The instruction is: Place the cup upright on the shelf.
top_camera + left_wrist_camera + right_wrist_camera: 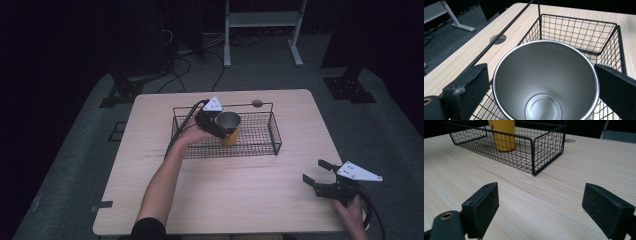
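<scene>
The left tongs [220,126] are clamped around a cup [229,128] inside the wire basket [267,142], while the right tongs [320,172] hover spread wide and empty over the near right corner of the tabletop [240,185], well apart from the basket.

Going down in size: the tabletop is pale wood; the black mesh basket sits toward its far middle, with a thin handle bar across its far side; the cup stands in the basket's middle — yellow outside, bare steel within.

In the left gripper view the jaws stand on either side of the cup's rim [545,80], touching or nearly touching it, so the hold looks like a side grip near the top. The cup's long axis is upright, and it lies straight between those jaws. By my reading, any lift has to go straight up to get over the basket walls. The left hand is plainly the nearer one.

Hard to make out: whether the cup's base rests on the mesh or is just off it — the right gripper view suggests it rests there, but the basket's wires cross the foot of the cup [502,135].
</scene>
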The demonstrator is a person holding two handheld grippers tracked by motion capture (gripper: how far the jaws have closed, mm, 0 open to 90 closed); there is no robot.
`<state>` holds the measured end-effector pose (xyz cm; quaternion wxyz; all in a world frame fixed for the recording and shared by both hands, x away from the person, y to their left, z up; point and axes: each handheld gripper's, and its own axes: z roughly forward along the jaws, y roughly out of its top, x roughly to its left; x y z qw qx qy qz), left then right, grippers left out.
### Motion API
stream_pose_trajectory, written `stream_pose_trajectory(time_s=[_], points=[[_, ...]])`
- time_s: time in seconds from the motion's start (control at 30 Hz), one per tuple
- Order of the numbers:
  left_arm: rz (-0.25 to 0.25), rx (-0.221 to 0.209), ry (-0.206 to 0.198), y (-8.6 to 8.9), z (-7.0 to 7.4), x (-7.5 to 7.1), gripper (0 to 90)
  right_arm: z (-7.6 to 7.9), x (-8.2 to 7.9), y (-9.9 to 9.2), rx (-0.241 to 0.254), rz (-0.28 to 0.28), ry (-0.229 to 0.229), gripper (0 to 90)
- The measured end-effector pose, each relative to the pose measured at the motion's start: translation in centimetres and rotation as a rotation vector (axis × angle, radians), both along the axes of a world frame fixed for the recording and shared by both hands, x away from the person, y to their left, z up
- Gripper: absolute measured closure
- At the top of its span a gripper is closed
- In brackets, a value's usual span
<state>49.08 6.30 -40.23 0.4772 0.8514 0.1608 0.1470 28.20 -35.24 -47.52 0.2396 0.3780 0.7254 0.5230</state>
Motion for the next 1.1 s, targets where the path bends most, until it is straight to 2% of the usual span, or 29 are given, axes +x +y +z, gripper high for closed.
stream_pose_trajectory(time_s=[0.17, 0.4, 0.83, 1.1], points=[[0.005, -0.027, -0.023, 0.1, 0.8, -0.3, 1.6, 0.0, 0.0, -0.2, 0.012, 0.003, -0.001, 13.0], [0.01, -0.045, -0.027, 0.3, 1.2, -0.5, 1.6, 0.0, -0.1, -0.2, 0.012, 0.004, -0.001, 13.0], [-0.007, -0.082, -0.049, 0.3, 1.7, -2.9, 1.6, 0.0, 0.0, 0.0, -0.005, -0.004, 0.007, 13.0], [-0.014, -0.106, -0.05, 0.5, 1.8, -3.7, 1.7, 0.0, 0.0, 0.0, -0.004, -0.004, 0.009, 13.0]])
